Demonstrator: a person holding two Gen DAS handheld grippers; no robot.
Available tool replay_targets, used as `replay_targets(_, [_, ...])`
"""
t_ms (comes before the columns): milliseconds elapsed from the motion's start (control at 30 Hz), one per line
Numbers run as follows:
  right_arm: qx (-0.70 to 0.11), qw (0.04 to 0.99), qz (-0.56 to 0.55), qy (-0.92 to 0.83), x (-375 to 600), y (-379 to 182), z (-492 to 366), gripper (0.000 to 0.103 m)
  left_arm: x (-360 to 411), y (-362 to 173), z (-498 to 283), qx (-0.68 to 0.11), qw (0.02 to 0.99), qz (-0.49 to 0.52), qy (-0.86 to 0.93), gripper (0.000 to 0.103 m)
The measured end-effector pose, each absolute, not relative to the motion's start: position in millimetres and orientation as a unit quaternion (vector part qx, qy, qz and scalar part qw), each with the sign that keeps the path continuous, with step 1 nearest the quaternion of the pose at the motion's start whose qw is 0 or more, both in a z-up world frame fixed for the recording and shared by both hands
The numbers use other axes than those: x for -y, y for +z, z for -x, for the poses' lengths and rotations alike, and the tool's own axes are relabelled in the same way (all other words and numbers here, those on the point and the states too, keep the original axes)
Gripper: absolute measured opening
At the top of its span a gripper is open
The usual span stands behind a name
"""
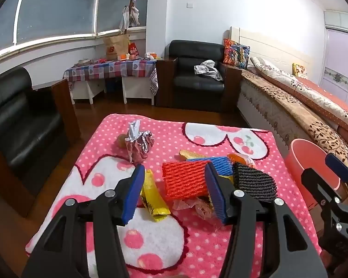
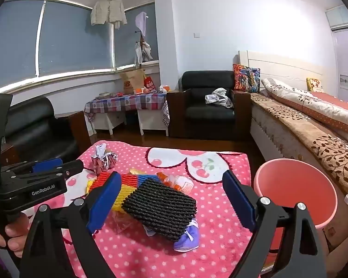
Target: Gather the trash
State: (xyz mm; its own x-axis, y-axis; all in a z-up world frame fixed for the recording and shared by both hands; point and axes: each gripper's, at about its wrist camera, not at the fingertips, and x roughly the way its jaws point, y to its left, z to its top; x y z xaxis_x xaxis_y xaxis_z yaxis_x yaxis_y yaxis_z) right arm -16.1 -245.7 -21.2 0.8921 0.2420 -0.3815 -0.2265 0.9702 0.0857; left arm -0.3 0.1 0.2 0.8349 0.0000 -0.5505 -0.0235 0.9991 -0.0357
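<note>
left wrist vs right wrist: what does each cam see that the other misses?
Left wrist only: the yellow wrapper lying flat between the open left gripper, and the red foam net nearly whole.

Right wrist only: a purple crumpled piece sticking out from under the black foam net, the inside of the pink bin, and a hand holding the left gripper's handle.

Both: the pink dotted blanket, silver foil wad, black net, bin, and the open, empty right gripper.
</note>
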Motion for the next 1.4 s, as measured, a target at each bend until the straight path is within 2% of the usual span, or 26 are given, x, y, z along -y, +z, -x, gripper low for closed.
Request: replay_targets(1400, [-0.193,0.976,-0.035,0.092,254.8,-24.6,17.2,0.087,0.0,-6.8,-2.3,-0.293,0.956,0.022,0.005,0.054])
